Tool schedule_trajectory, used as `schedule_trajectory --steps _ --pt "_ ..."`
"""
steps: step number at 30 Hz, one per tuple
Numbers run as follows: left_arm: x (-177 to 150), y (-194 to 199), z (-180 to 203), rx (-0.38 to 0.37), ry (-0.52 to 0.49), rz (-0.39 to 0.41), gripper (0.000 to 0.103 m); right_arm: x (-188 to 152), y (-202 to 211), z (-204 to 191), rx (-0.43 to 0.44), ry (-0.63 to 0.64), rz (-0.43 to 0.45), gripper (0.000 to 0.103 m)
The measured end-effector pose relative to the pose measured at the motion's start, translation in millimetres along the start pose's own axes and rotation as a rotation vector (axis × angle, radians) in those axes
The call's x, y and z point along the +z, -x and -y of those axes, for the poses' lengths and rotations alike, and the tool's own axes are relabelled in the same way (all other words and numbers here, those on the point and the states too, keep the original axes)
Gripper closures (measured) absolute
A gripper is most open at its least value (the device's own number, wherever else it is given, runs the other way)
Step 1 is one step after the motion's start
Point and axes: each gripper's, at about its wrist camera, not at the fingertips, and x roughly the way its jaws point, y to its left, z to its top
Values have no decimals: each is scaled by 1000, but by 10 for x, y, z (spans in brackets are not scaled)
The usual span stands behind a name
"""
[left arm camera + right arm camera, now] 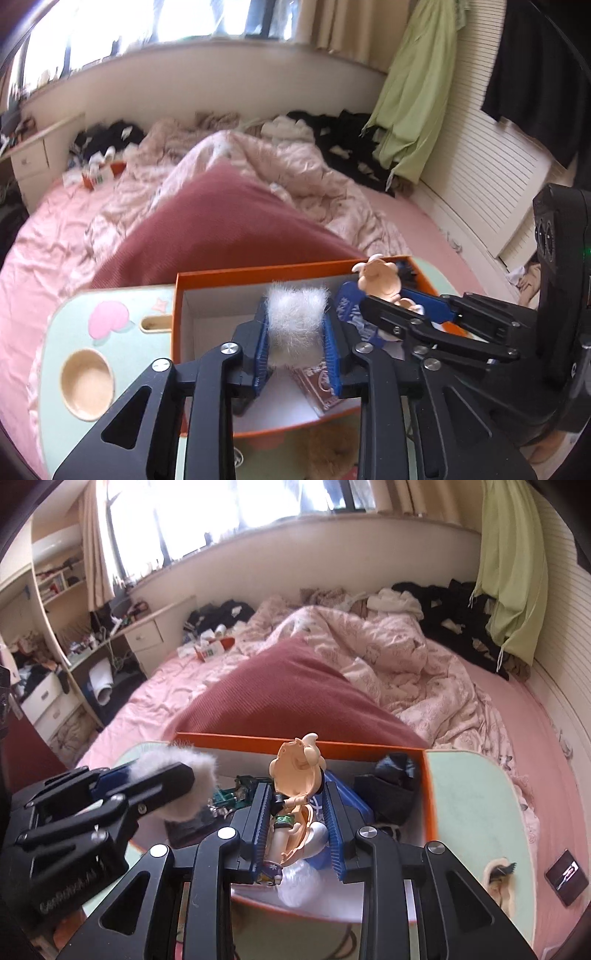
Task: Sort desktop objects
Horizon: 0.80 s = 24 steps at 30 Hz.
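An orange box [258,272] with a white inside stands on a mint-green lap table [55,369]. My left gripper [297,325] is shut on a white fluffy ball [297,317] and holds it over the box. My right gripper [295,805] is shut on a peach-coloured toy figure [295,771] and holds it over the box [369,746]; both also show in the left wrist view [380,282]. The fluffy ball shows in the right wrist view [173,764], partly hidden by the left fingers. Inside the box lie a blue packet [354,797], a dark pouch [391,786] and small items.
The table [472,812] sits on a pink bed with a dark red pillow [291,694] just beyond the box. A brown fluffy thing [328,450] lies on the table near me. A dark small card [567,877] and a hair piece [498,882] lie at right.
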Motion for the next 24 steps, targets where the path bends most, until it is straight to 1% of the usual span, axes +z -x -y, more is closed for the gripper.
schedule_trajectory --steps 1,2,3,4,5,6,7,8,9,11,12,15,17,18,21,23,24 --pt "-7 -38 -18 8 7 -8 66 6 -35 4 -9 -2 -3 74" --pt "-23 -57 -44 18 16 -12 64 11 -61 7 -23 -4 -7 69" --pt "-40 -54 -69 26 27 -10 60 4 -63 22 -38 -11 -10 60" --pt "-65 -25 -90 28 35 -4 54 -9 -31 48 -42 -22 -3 55" --pt "-94 17 -111 23 42 7 49 -21 11 68 -37 -29 10 46" --pt "-126 75 -134 17 47 23 38 -51 99 96 -29 -33 32 39" --pt "-165 144 -146 14 52 41 32 -70 160 102 -27 -36 46 35" --pt "-208 220 -156 13 56 59 31 -81 212 104 -25 -39 58 28" --pt "-258 299 -155 14 55 71 31 -124 292 114 -20 -41 70 25" --pt "-369 427 -120 21 32 70 30 -225 429 104 -1 -37 77 24" --pt "-450 493 -85 34 10 61 30 -305 496 88 8 -33 71 21" --pt "-761 668 6 66 -38 50 29 -618 666 21 16 -11 50 15" --pt "-972 727 23 59 -34 39 25 -801 703 -25 14 -2 27 14" --pt "-1086 735 26 55 -24 25 24 -925 708 -57 13 3 -1 14" --pt "-1323 727 64 86 -18 2 24 -1171 706 -105 24 14 -60 14" --pt "-1428 713 75 107 -15 -2 24 -1308 725 -102 17 -4 -66 13" --pt "-1474 693 79 111 -14 -8 24 -1376 735 -109 0 -2 -65 13"
